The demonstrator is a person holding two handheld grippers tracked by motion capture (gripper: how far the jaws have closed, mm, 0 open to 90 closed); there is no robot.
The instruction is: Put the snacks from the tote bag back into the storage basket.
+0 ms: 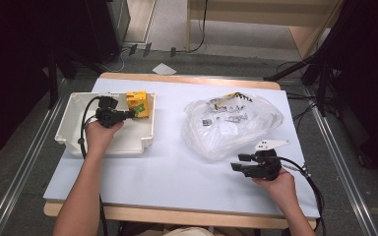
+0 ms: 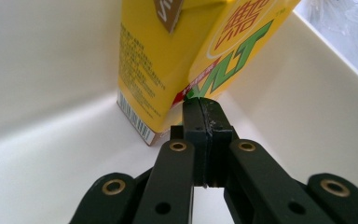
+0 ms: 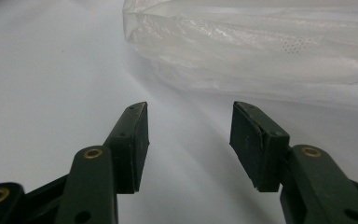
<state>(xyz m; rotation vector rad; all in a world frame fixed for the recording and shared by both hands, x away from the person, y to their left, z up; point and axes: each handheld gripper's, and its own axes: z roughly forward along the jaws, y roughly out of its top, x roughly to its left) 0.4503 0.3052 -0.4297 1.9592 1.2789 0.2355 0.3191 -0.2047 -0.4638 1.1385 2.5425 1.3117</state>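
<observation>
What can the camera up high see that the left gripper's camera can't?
The high view takes in the whole white tray, the clear plastic bag, the right gripper with its jaws apart, and both forearms. The left gripper view brings out the barcode and print on the yellow carton. Both share the carton in the tray and the left gripper, shut, tips at the carton.

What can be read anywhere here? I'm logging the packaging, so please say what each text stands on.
"VLT": big green slanted letters on the front of the yellow carton.
"Vi": white letters on its brown top flap, cut off by the frame.
Red characters in the round emblem, the fine print and the barcode on the carton's side: too small to read.
Black print on the clear plastic bag: too blurred to read.
</observation>
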